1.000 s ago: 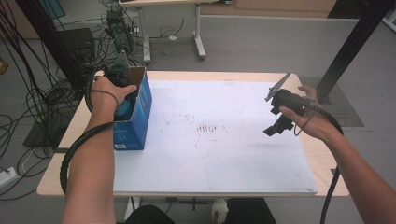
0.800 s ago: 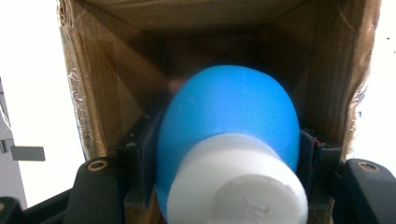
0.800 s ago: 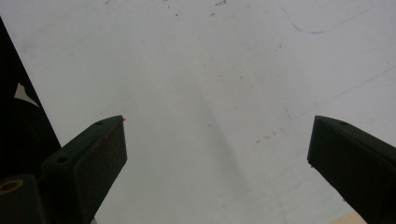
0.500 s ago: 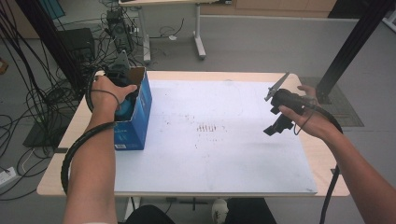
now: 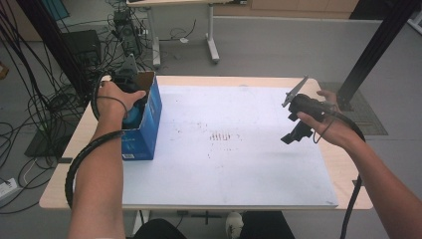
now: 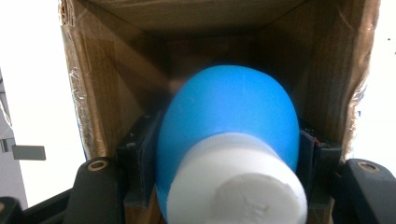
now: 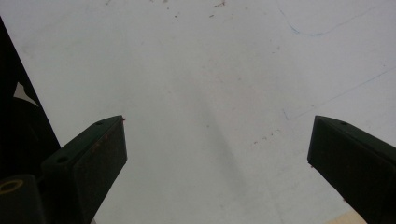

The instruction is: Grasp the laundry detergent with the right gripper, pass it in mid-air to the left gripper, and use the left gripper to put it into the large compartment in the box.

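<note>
Sitting clamped between the left tool [image 6: 224, 186] jaws, blue bottle [image 6: 229, 121] inside box [image 6: 116, 70].

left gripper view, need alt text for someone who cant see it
A blue bottle with a white cap is clamped between the left gripper's black jaws, inside an open brown cardboard box. The cap end points toward the camera, and the bottle's body reaches deeper into the box.

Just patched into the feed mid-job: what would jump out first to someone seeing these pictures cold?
The blue bottle with its white cap, clamped in the left gripper inside the open blue cardboard box at the table's left edge. Next, the right gripper, jaws wide apart with nothing between them, held above the bare white mat on the right side.
</note>
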`<state>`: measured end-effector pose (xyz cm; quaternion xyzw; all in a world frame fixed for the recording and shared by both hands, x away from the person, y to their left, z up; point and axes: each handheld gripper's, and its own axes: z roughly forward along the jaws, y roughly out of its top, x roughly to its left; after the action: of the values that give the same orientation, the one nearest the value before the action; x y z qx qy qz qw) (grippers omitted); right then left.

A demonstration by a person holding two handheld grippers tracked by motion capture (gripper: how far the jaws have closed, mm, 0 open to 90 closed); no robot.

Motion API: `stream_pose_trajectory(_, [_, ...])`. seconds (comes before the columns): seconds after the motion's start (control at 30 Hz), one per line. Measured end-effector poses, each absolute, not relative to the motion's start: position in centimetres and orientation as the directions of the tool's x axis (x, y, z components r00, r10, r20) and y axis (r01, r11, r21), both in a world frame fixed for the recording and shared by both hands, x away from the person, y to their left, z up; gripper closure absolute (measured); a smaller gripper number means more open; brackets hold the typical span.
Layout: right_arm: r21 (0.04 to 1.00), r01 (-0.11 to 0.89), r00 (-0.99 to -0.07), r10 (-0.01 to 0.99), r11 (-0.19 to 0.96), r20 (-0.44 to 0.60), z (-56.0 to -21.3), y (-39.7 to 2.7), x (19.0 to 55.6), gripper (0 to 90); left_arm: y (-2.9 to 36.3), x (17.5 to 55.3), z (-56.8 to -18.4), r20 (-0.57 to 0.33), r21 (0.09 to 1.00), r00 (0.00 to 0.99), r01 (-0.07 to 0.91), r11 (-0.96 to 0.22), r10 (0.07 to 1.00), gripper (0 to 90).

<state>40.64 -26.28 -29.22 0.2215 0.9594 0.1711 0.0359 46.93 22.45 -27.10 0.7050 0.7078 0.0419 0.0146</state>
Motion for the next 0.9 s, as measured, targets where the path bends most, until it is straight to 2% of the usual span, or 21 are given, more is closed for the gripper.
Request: stream_pose_trajectory(0.9, [0.341, 0.407, -0.902, 0.432, 0.847, 0.003, -28.98, -26.23, 40.60, 4.6, 22.30, 46.84, -27.09, 0.048, 0.087, -0.002, 0.996, -0.002, 0.999, 35.9])
